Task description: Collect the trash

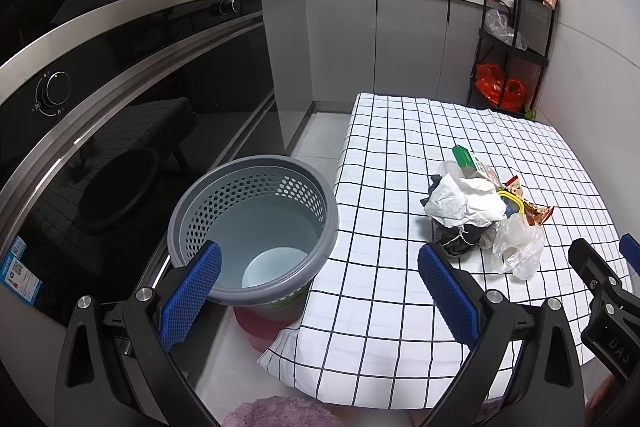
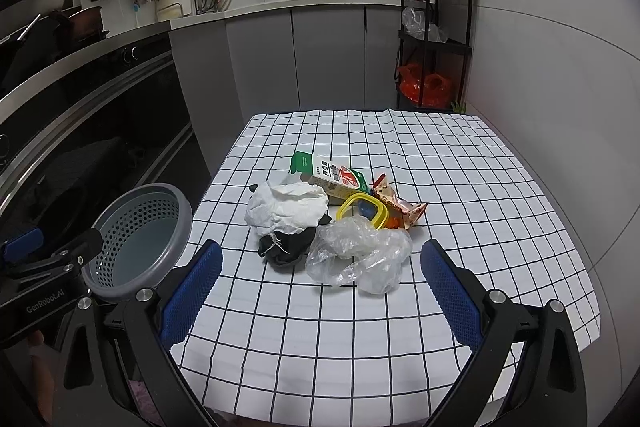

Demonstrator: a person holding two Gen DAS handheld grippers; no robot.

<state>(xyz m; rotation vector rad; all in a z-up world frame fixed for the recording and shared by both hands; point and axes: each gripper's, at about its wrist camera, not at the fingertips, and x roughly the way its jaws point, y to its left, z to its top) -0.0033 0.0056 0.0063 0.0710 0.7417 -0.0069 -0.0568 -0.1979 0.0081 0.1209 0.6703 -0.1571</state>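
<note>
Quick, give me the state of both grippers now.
Left gripper: open, holding nothing, near the grey bin.
Right gripper: open, holding nothing.

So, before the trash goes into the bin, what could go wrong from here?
1. The clear plastic bag is thin and crumpled; the right claw, open in front of it, could pinch the checked tablecloth too.
2. The pile is tangled: lifting the white paper may drag the black cloth beneath it.
3. The grey bin stands beside the table, so light pieces might miss its rim.
</note>
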